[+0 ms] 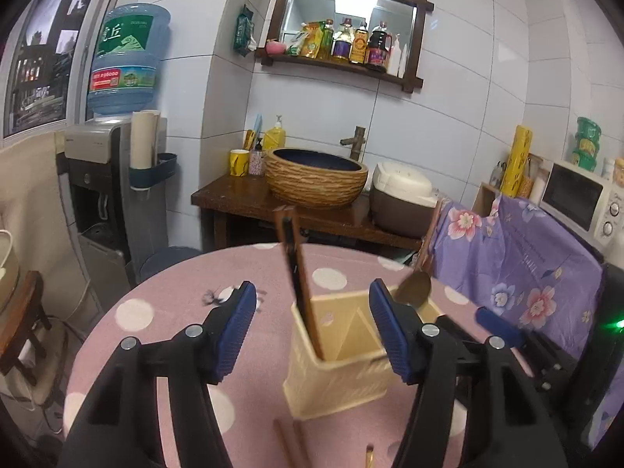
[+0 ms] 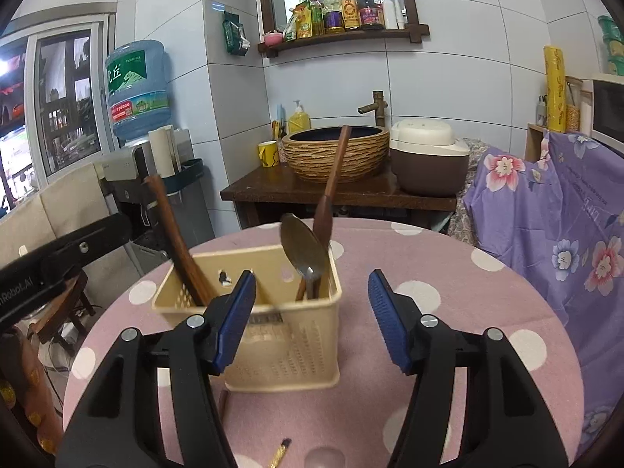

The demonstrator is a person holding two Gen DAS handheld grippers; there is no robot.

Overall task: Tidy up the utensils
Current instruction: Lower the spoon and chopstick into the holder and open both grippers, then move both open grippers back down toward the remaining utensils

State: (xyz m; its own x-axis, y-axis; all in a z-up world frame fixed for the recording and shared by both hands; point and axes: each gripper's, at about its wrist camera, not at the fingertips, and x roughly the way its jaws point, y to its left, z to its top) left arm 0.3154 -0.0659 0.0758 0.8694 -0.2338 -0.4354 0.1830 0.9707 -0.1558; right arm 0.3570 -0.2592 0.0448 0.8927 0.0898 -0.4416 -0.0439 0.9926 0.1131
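Observation:
A cream plastic utensil holder [image 1: 339, 370] [image 2: 288, 347] stands on the pink dotted table. Its left compartment holds dark wooden chopsticks [image 1: 298, 277] [image 2: 177, 245]. Its right compartment holds a metal spoon [image 2: 304, 249] [image 1: 414, 286] and a wooden spoon [image 2: 331, 191]. My left gripper [image 1: 312, 329] is open and empty, just in front of and above the holder. My right gripper [image 2: 312, 318] is open and empty, close to the holder's front. More chopsticks [image 1: 290, 444] [image 2: 223, 403] lie on the table in front of the holder. A gold-handled utensil [image 2: 280, 453] [image 1: 369, 457] lies near the front edge.
The round table [image 2: 448, 273] is edged on the right by a chair under purple floral cloth [image 2: 553, 210]. Behind are a wooden counter with a woven-look basin [image 2: 335, 152], a rice cooker [image 2: 429, 156], and a water dispenser [image 1: 113, 163] at left. The left tool's arm [image 2: 46, 265] shows at left.

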